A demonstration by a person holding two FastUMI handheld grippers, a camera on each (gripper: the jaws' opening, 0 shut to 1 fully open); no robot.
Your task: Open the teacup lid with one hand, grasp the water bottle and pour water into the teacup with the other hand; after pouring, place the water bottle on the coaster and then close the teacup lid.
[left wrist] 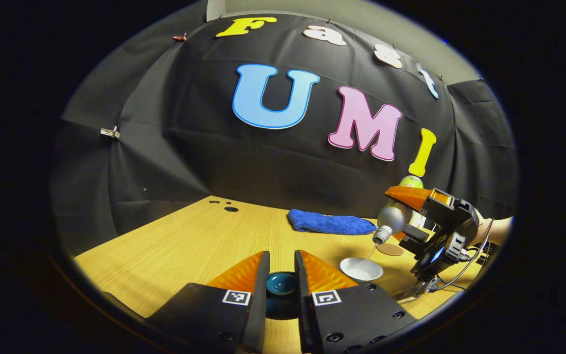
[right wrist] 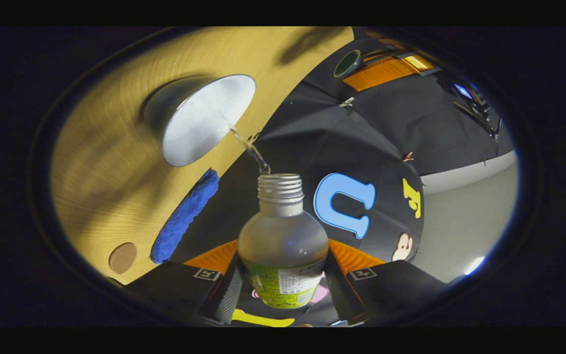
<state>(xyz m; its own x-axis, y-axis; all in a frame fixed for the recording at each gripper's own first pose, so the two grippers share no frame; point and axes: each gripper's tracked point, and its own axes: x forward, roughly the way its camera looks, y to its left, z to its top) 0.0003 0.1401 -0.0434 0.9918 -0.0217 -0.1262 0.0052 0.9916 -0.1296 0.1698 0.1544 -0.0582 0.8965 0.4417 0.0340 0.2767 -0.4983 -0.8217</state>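
In the left gripper view, the left gripper (left wrist: 282, 275) had its jaws closed on the dark lid (left wrist: 281, 284), held above the worktop (left wrist: 175, 246). At two o'clock sat the open teacup (left wrist: 361, 269); over it the right gripper (right wrist: 283, 275) gripped the tilted bottle (right wrist: 283, 246), water streaming into the cup. Beyond lay the coaster (left wrist: 390, 249) and a blue cloth (left wrist: 329, 222).

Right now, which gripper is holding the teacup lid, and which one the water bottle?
The left gripper holds the dark teacup lid; the right gripper tilts the water bottle, pouring.
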